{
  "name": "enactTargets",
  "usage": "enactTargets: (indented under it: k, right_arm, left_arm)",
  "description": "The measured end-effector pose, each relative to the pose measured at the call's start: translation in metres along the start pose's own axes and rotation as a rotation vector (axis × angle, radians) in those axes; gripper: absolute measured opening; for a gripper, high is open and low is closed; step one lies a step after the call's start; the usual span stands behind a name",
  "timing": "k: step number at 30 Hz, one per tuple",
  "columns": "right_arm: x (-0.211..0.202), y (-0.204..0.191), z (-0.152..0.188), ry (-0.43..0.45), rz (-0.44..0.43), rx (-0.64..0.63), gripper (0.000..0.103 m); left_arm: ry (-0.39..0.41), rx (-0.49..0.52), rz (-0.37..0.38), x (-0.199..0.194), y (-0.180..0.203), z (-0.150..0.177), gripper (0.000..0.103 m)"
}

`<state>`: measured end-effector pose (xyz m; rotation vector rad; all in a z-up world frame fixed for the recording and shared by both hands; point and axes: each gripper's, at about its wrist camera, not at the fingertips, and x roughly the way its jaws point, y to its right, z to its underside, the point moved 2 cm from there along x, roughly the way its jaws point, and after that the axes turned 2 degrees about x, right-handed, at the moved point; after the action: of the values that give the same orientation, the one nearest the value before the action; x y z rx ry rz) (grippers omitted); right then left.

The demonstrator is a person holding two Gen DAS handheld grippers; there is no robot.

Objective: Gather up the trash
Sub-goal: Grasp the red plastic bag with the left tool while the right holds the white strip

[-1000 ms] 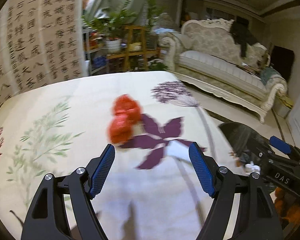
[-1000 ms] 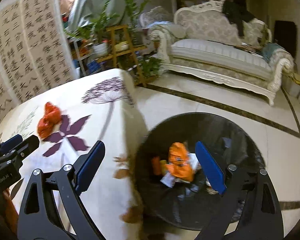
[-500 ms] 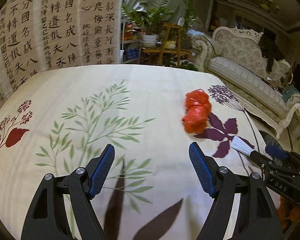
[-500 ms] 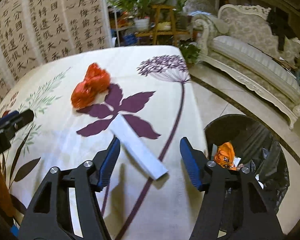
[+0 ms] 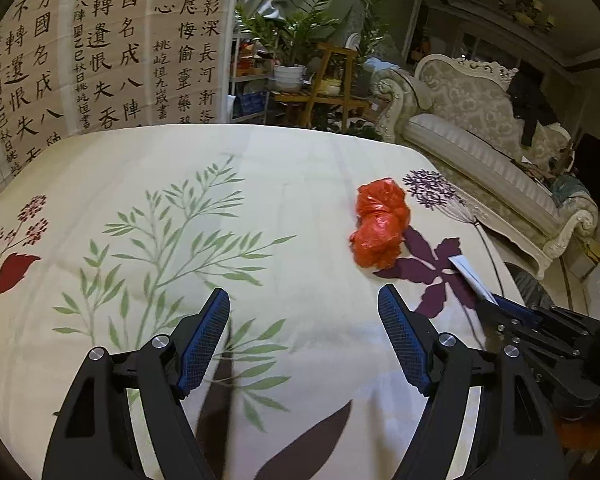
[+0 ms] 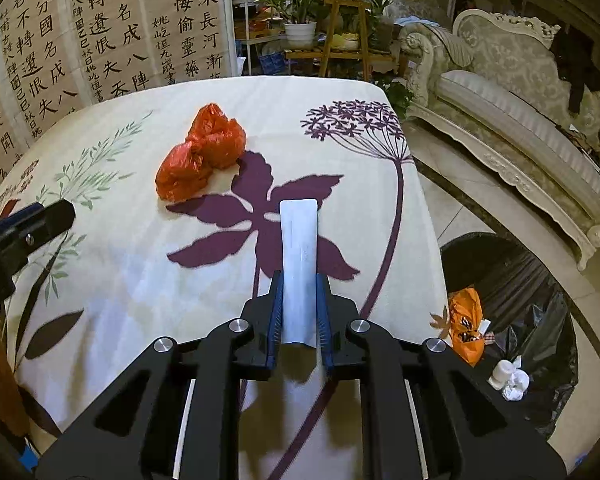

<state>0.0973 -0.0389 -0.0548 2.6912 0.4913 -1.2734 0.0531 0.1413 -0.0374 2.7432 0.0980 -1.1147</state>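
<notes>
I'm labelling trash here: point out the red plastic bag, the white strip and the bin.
red plastic bag [image 6: 202, 152], right wrist view, crumpled middle
white strip [image 6: 299, 236], right wrist view, upper face
bin [image 6: 512, 276], right wrist view, black liner

Wall hanging [image 5: 100, 48]: vertical columns of black Chinese calligraphy; legible characters include 國, 名, 成, 八, 陣, 長, 河.

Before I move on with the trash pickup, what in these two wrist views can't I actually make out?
- White strip, right wrist view: its near end is hidden behind the closing right gripper.
- Same strip, left wrist view: mostly hidden by the right gripper.
- Black bin, right wrist view: contents partly behind that gripper's frame; small white pieces too small to identify.
- Red bag: contents not visible.
</notes>
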Motion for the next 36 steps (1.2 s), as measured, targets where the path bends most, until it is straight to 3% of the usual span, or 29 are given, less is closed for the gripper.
enactTargets:
  k: [17, 28, 30, 34, 36]
  right_arm:
    - [0.021, 0.027, -0.046, 0.061, -0.023, 0.105, 0.015]
    - [0.035, 0.034, -0.058, 0.056, -0.045, 0.125, 0.015]
    - [0.037, 0.034, -0.058, 0.054, -0.048, 0.124, 0.016]
    - [0.037, 0.033, -0.058, 0.053, -0.054, 0.123, 0.016]
    - [0.036, 0.033, -0.055, 0.053, -0.054, 0.123, 0.016]
  left_arm:
    - [-0.027, 0.078, 0.035, 0.052, 0.038, -0.036, 0.074]
    - [-0.100, 0.118, 0.024, 0.090, 0.049, -0.045, 0.074]
    - [-0.109, 0.130, 0.014, 0.093, 0.049, -0.047, 0.069]
    - [-0.132, 0.162, 0.000, 0.097, 0.054, -0.044, 0.046]
    - [-0.129, 0.169, -0.006, 0.095, 0.054, -0.043, 0.042]
